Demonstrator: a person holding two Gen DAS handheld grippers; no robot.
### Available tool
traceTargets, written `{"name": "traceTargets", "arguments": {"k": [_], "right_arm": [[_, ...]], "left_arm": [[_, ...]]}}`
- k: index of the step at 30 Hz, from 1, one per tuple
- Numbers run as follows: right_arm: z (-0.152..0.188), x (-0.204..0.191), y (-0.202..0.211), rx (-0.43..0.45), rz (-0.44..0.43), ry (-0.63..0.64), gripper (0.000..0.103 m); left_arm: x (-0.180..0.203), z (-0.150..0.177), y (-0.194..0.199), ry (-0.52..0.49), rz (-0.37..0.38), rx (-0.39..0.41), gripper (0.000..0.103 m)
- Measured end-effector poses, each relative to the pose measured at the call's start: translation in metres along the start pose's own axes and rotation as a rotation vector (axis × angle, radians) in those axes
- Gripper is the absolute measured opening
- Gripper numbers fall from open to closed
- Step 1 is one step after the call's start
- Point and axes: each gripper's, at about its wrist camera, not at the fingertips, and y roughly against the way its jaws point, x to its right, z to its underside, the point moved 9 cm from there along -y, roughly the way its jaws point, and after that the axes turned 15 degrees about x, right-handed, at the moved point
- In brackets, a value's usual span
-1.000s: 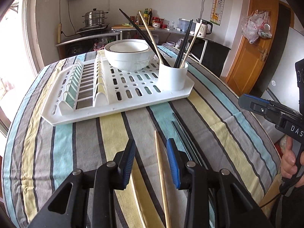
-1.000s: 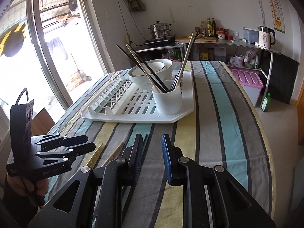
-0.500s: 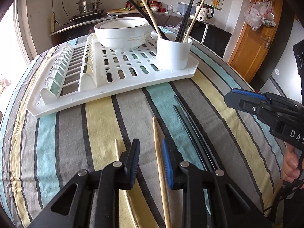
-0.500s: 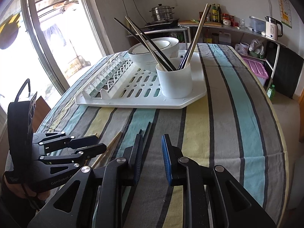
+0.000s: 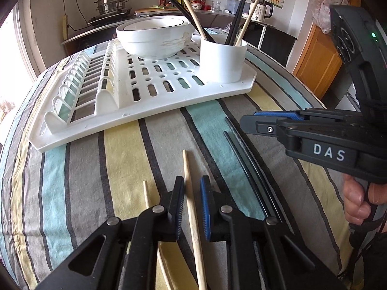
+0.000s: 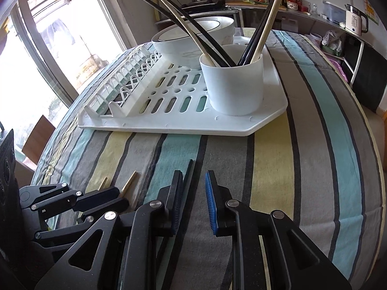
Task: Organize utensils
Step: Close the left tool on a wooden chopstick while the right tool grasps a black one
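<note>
On a striped desk [image 5: 121, 159], the left gripper [image 5: 192, 200] has just been closing its jaws around a wooden chopstick [image 5: 187, 169], not yet pinching it. Best to squeeze squarely before lifting toward the white cup [image 5: 222, 60]. The right gripper [image 6: 193, 200], jaws slightly apart and empty, hovers beside black chopsticks [image 6: 189, 169]; only the left view shows their length.

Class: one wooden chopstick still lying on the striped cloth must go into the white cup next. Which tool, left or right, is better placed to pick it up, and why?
Left. The left tool already straddles the wooden chopstick, its fingers closing in. The right tool sits by the black chopsticks.
</note>
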Motion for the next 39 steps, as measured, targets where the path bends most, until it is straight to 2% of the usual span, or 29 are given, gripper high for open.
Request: {"name": "traceTargets", "arguments": {"k": [10,18,20,23,26,34,39], "right_arm": [[0.0,-0.006,-0.015,-0.045,0.044,0.024,0.017],[-0.001,-0.012,-0.019,-0.062,0.127,0.131,0.014],[-0.001,-0.012,-0.018,-0.058,0.141,0.157,0.009],[-0.001,-0.008,-0.017,-0.056,0.127,0.143,0.006],[0.0,-0.006,-0.015,-0.052,0.111,0.121,0.005],[-0.009,0.008,0.002,-0.009,0.091,0.073,0.005],[-0.022,0.014,0.02,0.039,0.076,0.047,0.005]], "left_arm": [[-0.003,-0.001,0.0,0.029,0.003,0.012,0.014],[-0.003,-0.001,0.0,0.037,0.003,0.015,0.014],[-0.003,-0.001,0.0,0.035,0.0,0.016,0.014],[-0.002,0.0,0.001,0.032,-0.003,0.015,0.013],[-0.004,-0.001,0.0,0.029,-0.019,0.014,0.007],[-0.004,-0.003,-0.001,0.053,0.002,0.002,0.006],[-0.002,-0.014,0.006,0.058,0.01,0.027,0.006]]}}
